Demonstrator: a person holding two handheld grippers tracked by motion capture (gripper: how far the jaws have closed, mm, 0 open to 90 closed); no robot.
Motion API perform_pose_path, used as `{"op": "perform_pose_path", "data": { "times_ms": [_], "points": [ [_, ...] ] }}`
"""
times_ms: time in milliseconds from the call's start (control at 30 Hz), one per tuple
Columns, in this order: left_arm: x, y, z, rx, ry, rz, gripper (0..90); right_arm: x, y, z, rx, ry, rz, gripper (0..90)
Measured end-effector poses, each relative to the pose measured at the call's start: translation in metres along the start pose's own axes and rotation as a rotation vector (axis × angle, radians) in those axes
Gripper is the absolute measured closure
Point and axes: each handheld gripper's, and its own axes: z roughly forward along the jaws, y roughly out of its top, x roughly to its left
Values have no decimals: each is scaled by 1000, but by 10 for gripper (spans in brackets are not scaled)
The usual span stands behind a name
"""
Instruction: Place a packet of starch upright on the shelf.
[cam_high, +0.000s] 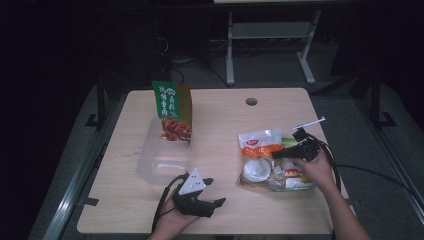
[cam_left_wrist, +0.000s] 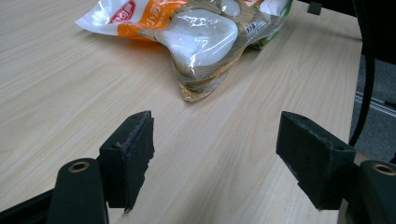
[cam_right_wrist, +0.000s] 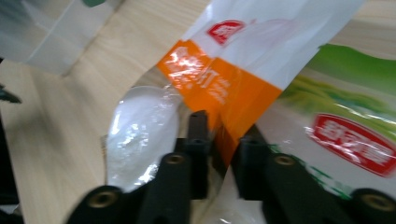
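An orange and white snack bag (cam_high: 260, 155) lies on the right of the wooden table (cam_high: 220, 120), partly over a green and white bag (cam_right_wrist: 345, 126). My right gripper (cam_high: 278, 154) comes in from the right, and in the right gripper view (cam_right_wrist: 227, 140) its jaws are shut on a fold of the orange bag (cam_right_wrist: 224, 88). My left gripper (cam_high: 215, 191) rests near the front edge, open, pointing toward that bag (cam_left_wrist: 201, 37). Nothing lies between its pads (cam_left_wrist: 135, 154).
A clear plastic box (cam_high: 162, 160) sits at the left of the table, and a green snack packet (cam_high: 172, 107) stands upright at its far end. A round cable hole (cam_high: 251, 101) is near the far edge. The right gripper's cable (cam_high: 345, 170) trails off the right side.
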Motion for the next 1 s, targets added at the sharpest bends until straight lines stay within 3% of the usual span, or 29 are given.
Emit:
{"op": "perform_pose_path", "data": {
  "times_ms": [233, 400, 533, 633, 833, 1000],
  "points": [
    [2, 0, 1, -10, -1, -13, 271, 17, 1, -2, 23, -10, -67, 898],
    [4, 1, 3, -11, -9, -25, 272, 32, -1, -12, -30, 26, -115, 899],
    [4, 5, 6, -35, -53, -77, 277, 49, -3, -20, -72, 56, -190, 899],
    [2, 10, 9, -40, -56, -77, 286, 61, -7, -26, -99, 81, -250, 898],
    [9, 18, 28, -17, -65, -92, 303, 74, -18, -30, -137, 108, -324, 898],
    [18, 26, 48, -14, -71, -142, 340, 83, -25, -29, -149, 136, -375, 898]
  ]
}}
